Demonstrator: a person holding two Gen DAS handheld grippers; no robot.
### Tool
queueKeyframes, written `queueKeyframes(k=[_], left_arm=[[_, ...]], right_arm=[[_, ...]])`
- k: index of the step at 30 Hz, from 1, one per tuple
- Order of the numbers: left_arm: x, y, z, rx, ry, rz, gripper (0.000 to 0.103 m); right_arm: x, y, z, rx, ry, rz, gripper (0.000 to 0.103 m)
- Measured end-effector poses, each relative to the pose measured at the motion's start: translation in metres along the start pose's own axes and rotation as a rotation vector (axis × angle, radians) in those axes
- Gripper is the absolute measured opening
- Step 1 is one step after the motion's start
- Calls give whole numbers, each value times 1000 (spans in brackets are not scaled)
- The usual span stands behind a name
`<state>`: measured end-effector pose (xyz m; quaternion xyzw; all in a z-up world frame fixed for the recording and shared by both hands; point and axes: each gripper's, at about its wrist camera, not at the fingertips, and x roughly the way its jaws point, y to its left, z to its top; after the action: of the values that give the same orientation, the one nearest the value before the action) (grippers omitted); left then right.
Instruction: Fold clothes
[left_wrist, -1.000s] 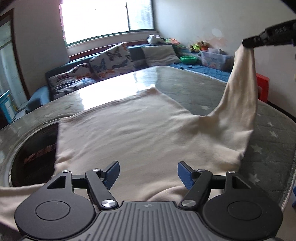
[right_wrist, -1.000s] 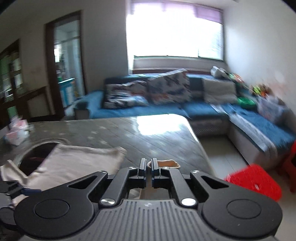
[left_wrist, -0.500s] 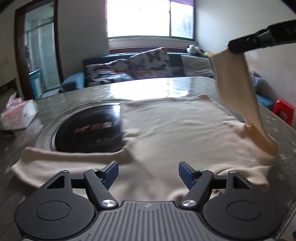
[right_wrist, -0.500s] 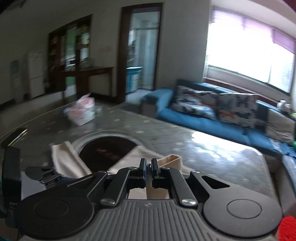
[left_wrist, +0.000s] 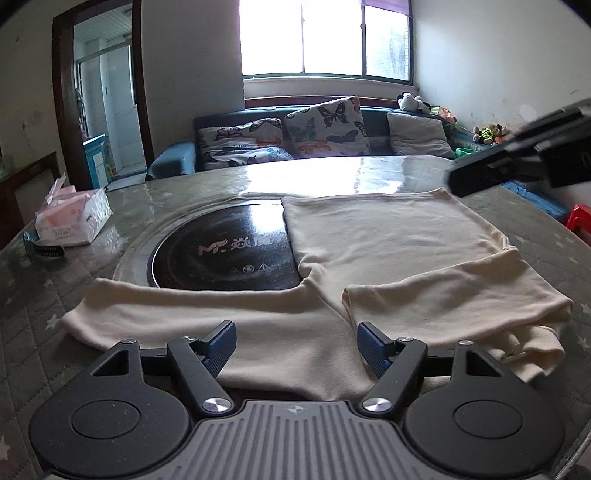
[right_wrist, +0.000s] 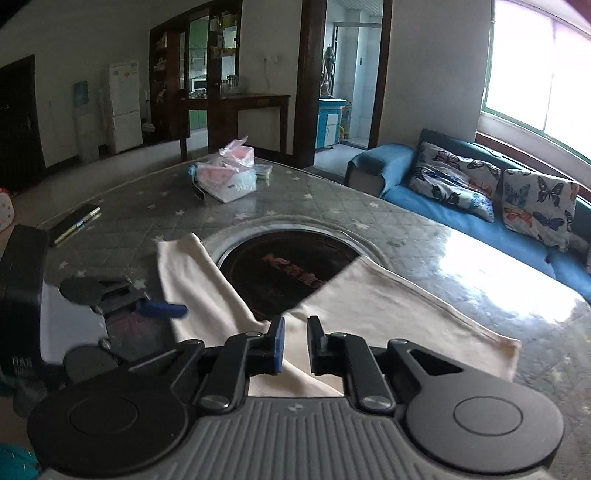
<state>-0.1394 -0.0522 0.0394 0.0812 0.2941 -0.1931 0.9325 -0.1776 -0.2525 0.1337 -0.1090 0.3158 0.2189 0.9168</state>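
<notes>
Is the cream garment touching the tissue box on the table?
Apart. The left wrist view shows bare table between the cream garment and the tissue box.

A home living room: a blue sofa (left_wrist: 173, 162) with butterfly cushions (left_wrist: 325, 125) under the window (left_wrist: 325, 37) at upper centre, a white fridge (right_wrist: 123, 107) upper left, a tissue box (left_wrist: 72, 221) on the surface (left_wrist: 155, 199).
</notes>
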Motion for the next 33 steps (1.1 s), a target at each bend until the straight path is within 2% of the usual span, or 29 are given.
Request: queueKeyframes(k=[5,8,9,13,18,25,31,33], left_arm=[[-1,-12,7,22,-23,-26,72],[0,-23,12,36,-37,-59,66],[1,-27,14,41,-42,-71,62],[9,-43,20,67,-42,-119,55],[22,-56,23,87,-19,-157,55],[43,-61,25,74,29,-161,54],[50,-55,22,51,43,-150,54],[51,-53,21,43,46,-151,54]], right_arm=[[-11,-27,-32,-1,94,-59,12],[-12,-43,-62,30,170,-81,12],[-13,-47,-73,50,186,-85,12],[-13,-59,-108,128,213,-108,12],[-22,-72,-121,180,191,-114,16],[-10,-90,-97,195,99,-137,16],[18,-102,-102,190,145,-215,16],[17,-109,-108,224,145,-220,20]])
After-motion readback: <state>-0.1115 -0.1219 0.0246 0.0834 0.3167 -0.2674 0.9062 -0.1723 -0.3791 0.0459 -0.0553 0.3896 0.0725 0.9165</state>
